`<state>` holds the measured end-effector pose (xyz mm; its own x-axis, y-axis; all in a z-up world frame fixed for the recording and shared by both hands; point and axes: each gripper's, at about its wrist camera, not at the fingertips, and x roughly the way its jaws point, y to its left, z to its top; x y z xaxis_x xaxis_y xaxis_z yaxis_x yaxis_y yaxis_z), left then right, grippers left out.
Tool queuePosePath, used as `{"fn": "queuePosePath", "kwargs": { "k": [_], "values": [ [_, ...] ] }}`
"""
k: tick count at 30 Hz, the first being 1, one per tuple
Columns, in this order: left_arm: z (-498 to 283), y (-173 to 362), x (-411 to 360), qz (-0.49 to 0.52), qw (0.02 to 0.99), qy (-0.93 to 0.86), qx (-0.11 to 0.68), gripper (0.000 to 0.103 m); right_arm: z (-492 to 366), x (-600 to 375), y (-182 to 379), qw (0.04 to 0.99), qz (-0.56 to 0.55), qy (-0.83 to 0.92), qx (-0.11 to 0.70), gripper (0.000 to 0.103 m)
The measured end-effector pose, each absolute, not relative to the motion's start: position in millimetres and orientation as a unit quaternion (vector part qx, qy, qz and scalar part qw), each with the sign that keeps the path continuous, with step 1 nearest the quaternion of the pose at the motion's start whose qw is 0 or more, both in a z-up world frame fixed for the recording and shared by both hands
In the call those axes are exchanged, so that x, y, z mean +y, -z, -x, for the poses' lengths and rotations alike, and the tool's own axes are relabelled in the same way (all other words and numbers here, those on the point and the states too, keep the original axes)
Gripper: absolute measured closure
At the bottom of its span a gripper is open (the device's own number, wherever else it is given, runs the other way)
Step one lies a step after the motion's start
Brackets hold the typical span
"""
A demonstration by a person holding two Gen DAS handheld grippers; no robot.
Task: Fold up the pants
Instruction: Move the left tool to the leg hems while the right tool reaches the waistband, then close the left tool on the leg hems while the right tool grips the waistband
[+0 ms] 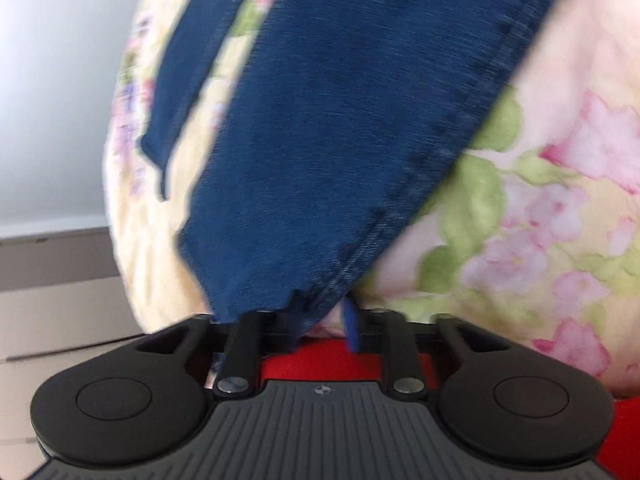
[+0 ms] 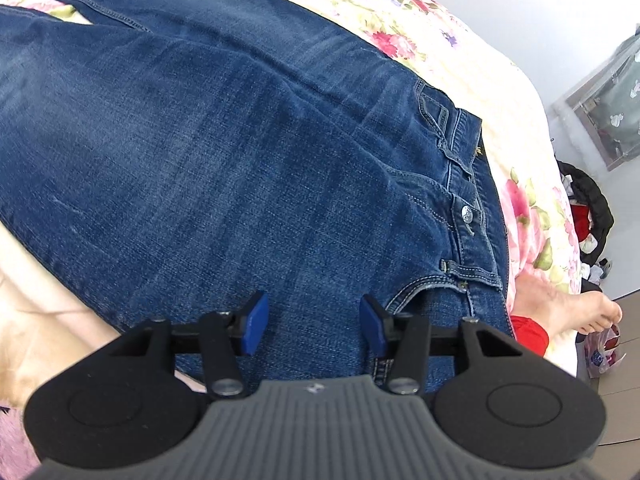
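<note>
Left gripper (image 1: 320,322): your jaws are pinched narrow on the hem end of one jeans leg (image 1: 320,140), the denim bunched right at the fingertips. Only one blue pad (image 1: 352,322) shows; the other is buried under fabric. You hold the leg by its end, which reads as the start of carrying it across to the other leg or up toward the waist. That is a judgement. The blur in this view suggests motion, direction not readable.

Just past the grip, the leg runs away from you with its side seam on the right edge. A second narrow strip of denim (image 1: 180,92) lies beyond it on the left; which part of the garment it is, you cannot tell. The floral bedsheet (image 1: 560,200) lies beneath both.

Right gripper (image 2: 314,326): your jaws stand wide apart, nothing between the blue pads (image 2: 256,326), hovering above the thigh panel just short of the front pocket (image 2: 424,292). Probable purpose: ready to pin or take the waist end while the left works the leg.

Only the right view shows the jeans (image 2: 240,140) laid front up on the bed, waistband button (image 2: 466,213) to the right and the legs parting at far left. It also shows a bare foot (image 2: 568,308) beside the bed edge. Only the left view shows the hem grasp.
</note>
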<state>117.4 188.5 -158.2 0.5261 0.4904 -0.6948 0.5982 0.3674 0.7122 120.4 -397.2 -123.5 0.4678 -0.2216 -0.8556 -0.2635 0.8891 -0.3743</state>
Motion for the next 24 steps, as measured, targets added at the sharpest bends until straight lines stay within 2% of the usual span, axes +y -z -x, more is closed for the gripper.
{"fn": "queuePosePath", "kwargs": {
  "k": [1,3,10,17,24],
  "values": [
    [-119,152,190,-0.548,0.682,0.033,0.482,0.091,-120,-397,125,0.823,0.237,-0.014,0.516,0.055],
    [-122,140,192,-0.526,0.705,0.020,0.476,0.095,-119,-395,124,0.822,0.243,-0.016,0.515,0.055],
    [-132,107,187,-0.476,0.762,-0.031,0.438,0.098,-107,-394,121,0.819,0.275,-0.040,0.501,0.055],
    [-141,84,184,-0.412,0.793,-0.057,0.444,0.098,-85,-396,119,0.813,0.304,-0.077,0.490,0.055],
    [-141,81,183,-0.404,0.796,-0.066,0.447,0.098,-70,-388,124,0.787,0.342,-0.125,0.497,0.054]
  ]
}}
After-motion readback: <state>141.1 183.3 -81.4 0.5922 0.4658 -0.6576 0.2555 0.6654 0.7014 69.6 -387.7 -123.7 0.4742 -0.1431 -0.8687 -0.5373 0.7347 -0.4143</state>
